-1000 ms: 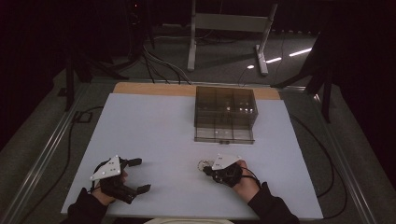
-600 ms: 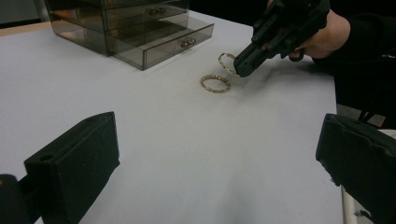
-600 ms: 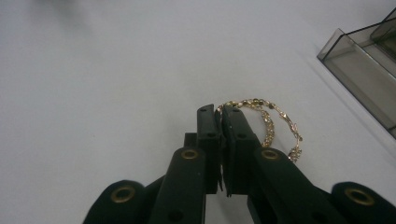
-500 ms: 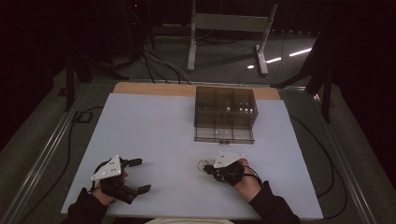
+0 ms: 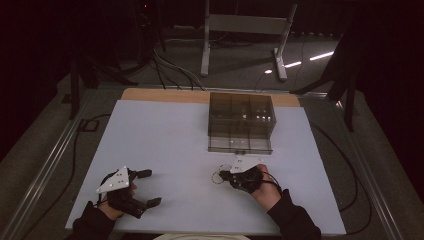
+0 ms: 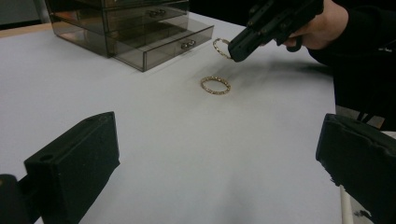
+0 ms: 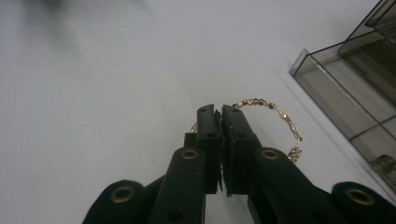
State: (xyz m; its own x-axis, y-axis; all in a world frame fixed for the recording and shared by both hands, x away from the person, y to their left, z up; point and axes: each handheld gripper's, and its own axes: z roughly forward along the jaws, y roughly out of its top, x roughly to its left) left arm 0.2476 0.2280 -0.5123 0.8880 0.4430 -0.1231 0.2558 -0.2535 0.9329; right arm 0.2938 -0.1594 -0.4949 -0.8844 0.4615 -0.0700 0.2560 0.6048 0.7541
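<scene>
The right claw [image 7: 220, 114] was clenched on a gold bracelet [image 7: 280, 116], now lifted off the tabletop [image 5: 165, 135] near its front edge; a second bracelet [image 6: 215, 85] lay below. The left claw [image 6: 219, 158] sat released. The open drawer [image 6: 163, 44] probably came next.
</scene>
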